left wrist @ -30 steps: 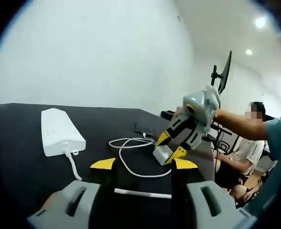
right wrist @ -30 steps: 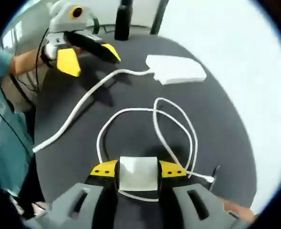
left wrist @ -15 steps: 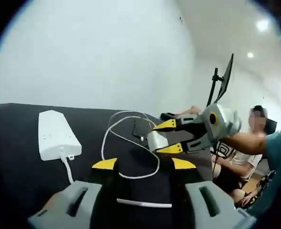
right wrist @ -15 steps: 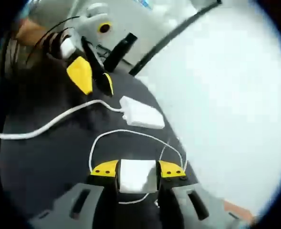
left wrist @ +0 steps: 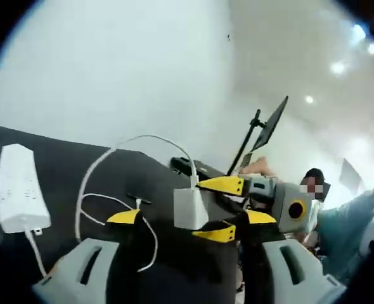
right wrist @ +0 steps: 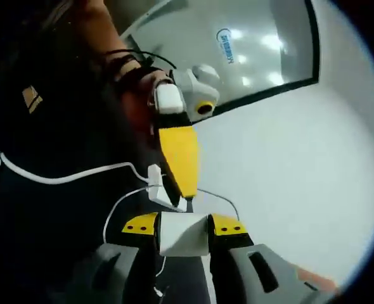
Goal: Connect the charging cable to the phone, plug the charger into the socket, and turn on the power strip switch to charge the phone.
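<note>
Black surface (left wrist: 60, 171) w/ power strip (left wrist: 19, 188) far left of charger (left wrist: 188, 208); right tongs (right wrist: 183, 226) clamped on charger; left tongs (left wrist: 188, 217) apart, empty.

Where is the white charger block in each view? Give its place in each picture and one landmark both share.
Left gripper view: the charger block sits right of centre, clamped in the right tool reaching in from the right.
Right gripper view: the charger block sits at bottom centre between that tool's own yellow tips.
Shared landmark: the white charging cable looping from the block over the dark table.
</note>
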`<move>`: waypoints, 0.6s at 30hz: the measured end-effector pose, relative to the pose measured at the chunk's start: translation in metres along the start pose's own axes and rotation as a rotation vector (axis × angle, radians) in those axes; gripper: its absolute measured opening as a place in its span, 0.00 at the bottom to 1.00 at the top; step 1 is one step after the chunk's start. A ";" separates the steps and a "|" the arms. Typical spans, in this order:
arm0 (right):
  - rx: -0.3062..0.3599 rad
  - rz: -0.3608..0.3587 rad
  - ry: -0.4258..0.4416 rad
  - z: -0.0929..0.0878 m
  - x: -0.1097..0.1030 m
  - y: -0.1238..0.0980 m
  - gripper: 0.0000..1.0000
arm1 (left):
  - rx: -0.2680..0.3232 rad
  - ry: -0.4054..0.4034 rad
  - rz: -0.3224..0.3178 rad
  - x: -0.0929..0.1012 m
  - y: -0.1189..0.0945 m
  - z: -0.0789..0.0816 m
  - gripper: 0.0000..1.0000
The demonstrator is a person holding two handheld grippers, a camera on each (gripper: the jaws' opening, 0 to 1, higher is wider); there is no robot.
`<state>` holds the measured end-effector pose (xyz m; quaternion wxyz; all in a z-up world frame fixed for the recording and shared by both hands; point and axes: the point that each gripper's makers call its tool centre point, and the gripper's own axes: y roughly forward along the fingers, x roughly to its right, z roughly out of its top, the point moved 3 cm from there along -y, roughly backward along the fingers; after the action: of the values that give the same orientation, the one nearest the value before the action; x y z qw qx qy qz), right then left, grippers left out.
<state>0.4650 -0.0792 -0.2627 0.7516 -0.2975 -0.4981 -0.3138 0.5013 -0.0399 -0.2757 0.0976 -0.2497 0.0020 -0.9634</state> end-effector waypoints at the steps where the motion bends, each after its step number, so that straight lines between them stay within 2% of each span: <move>1: 0.010 -0.004 -0.003 0.003 0.000 -0.002 0.28 | -0.019 -0.014 -0.015 0.002 0.003 -0.001 0.55; 3: 0.027 -0.012 -0.009 0.002 0.002 -0.003 0.28 | -0.022 -0.002 -0.026 0.003 0.011 0.002 0.52; 4: 0.034 -0.016 -0.008 0.004 0.002 -0.004 0.28 | -0.041 0.017 -0.057 0.007 0.014 0.002 0.49; 7: 0.052 -0.025 -0.014 0.009 0.001 -0.006 0.27 | -0.052 0.033 -0.062 0.008 0.021 0.002 0.29; 11: 0.052 -0.021 -0.013 0.009 0.000 -0.006 0.27 | -0.076 0.072 -0.094 0.015 0.026 -0.001 0.22; 13: 0.058 -0.024 -0.015 0.006 0.001 -0.005 0.27 | -0.079 0.102 -0.089 0.015 0.026 -0.001 0.21; 14: 0.059 -0.023 -0.016 0.006 0.001 -0.005 0.28 | -0.082 0.085 -0.088 0.014 0.026 -0.001 0.20; 16: 0.095 -0.003 0.044 0.008 0.002 -0.006 0.28 | -0.079 0.077 -0.087 0.013 0.025 0.000 0.19; 18: 0.157 -0.013 0.178 0.008 0.011 -0.011 0.29 | -0.072 0.106 -0.046 0.007 0.022 0.003 0.19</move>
<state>0.4554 -0.0818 -0.2484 0.8118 -0.2055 -0.4542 -0.3039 0.5007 -0.0629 -0.2712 0.0660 -0.2017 0.0362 -0.9766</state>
